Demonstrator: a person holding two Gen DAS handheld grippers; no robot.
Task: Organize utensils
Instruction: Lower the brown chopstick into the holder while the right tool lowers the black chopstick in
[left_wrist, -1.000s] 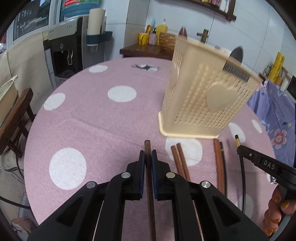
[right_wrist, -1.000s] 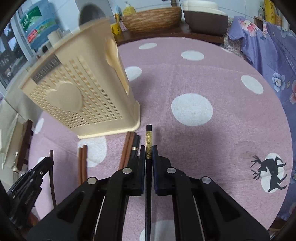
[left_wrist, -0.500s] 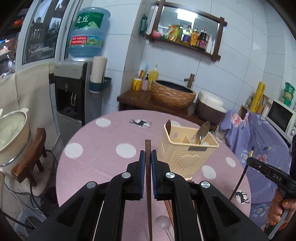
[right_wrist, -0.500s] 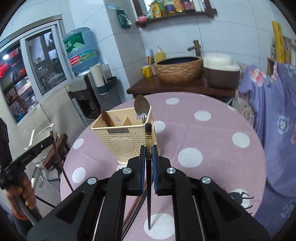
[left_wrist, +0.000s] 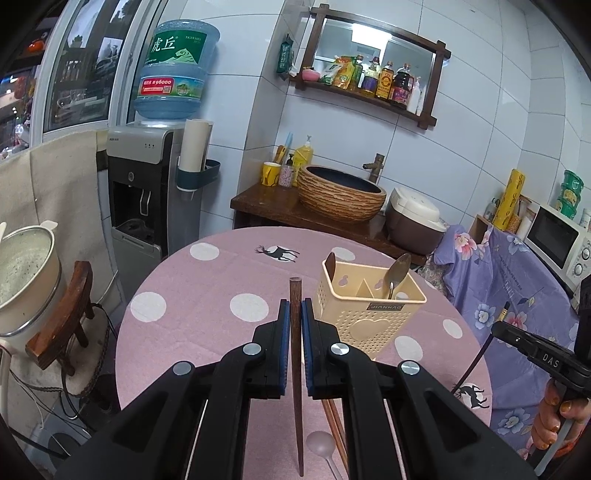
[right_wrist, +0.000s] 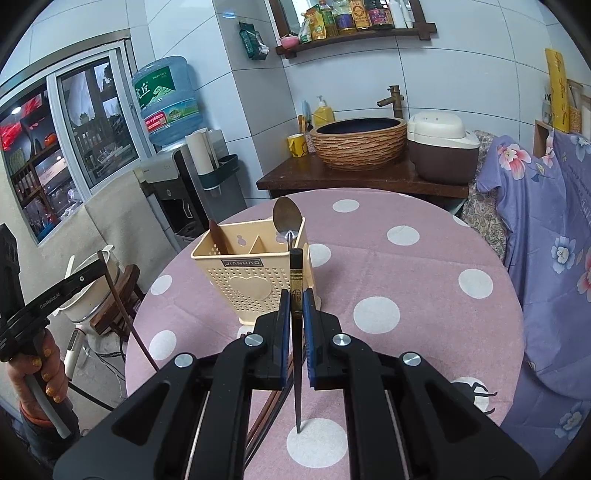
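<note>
Left wrist view: left gripper (left_wrist: 294, 310) w/ black arms and blue pads is sitting clamped tight on a dark brown wooden chopstick (left_wrist: 296, 373), which is running up the centre of the frame, thick end poking above the pads, thin end hanging free at bottom centre. Gripping it near the top is probably so the tip can go down first into the cream perforated plastic utensil caddy (left_wrist: 369, 314), standing just right of centre on the pink polka-dot tablecloth (left_wrist: 207, 280). A metal spoon (left_wrist: 397, 271) is already standing in its right compartment. More brown chopsticks (left_wrist: 334, 424) are lying on the cloth below the caddy.

Right wrist view: right gripper (right_wrist: 296, 314) is likewise closed hard on a black chopstick w/ gold band (right_wrist: 296, 321), tip hanging free at lower centre, caddy just upper left of it.
</note>
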